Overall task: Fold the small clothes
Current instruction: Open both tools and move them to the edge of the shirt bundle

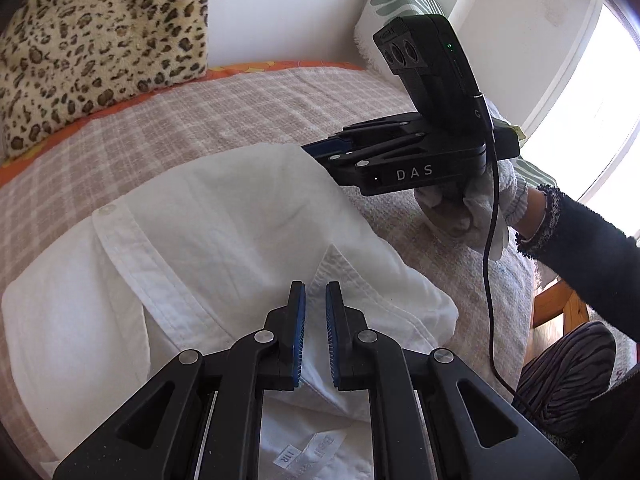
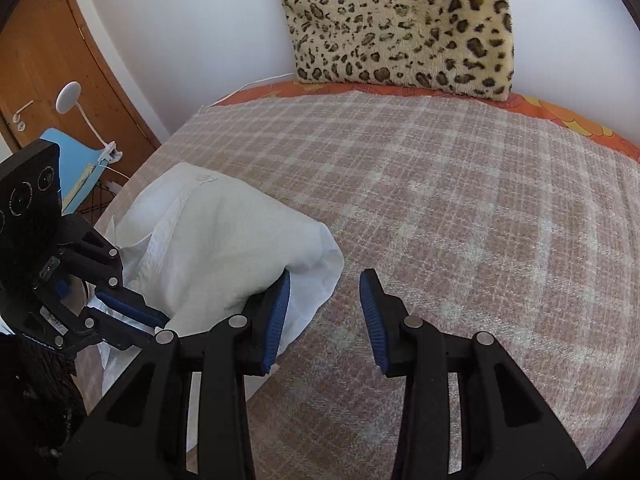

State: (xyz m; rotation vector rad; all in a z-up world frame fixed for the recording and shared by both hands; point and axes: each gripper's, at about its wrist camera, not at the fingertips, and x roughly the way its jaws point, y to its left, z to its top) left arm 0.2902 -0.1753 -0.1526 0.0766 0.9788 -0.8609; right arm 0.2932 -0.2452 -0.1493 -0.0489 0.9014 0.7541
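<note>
Across the lower middle of both views, a white shirt [image 1: 224, 240] lies bunched on the checked bedspread [image 2: 440, 200]. Left gripper [image 1: 315, 292] has its jaws pinched together on the shirt's collar edge. Right gripper [image 2: 324, 280] has its jaws apart, gripping nothing, one pad against the shirt's fold. Leopard-print cushion [image 2: 400, 20] leans at the wall, upper frame.

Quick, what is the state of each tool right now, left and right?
Left tool: closed on the white shirt.
Right tool: open, holding nothing; one finger touches the shirt's edge.
</note>
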